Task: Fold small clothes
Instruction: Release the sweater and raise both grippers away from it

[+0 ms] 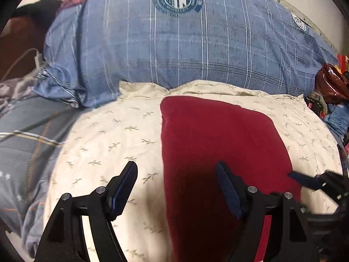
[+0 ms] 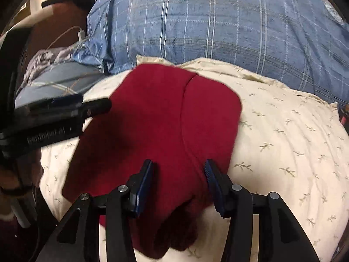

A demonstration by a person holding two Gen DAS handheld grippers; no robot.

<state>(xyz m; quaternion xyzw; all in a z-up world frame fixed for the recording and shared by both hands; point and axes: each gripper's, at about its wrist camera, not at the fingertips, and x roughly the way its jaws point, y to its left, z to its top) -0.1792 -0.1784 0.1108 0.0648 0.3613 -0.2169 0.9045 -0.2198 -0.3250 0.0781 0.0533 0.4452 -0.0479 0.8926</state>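
Red garment (image 2: 165, 118) flat on cream pillow (image 2: 283, 135), beneath both released tongs, left (image 1: 176, 187) and right (image 2: 178, 183).

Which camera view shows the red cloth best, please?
The right wrist view: the red cloth shows almost whole there, with its seam and three edges, lying on the cream pillow. The left wrist view shows only part of it, cut off at the bottom and partly shadowed.

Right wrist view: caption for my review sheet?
Open right gripper above red garment lying on cream pillow.
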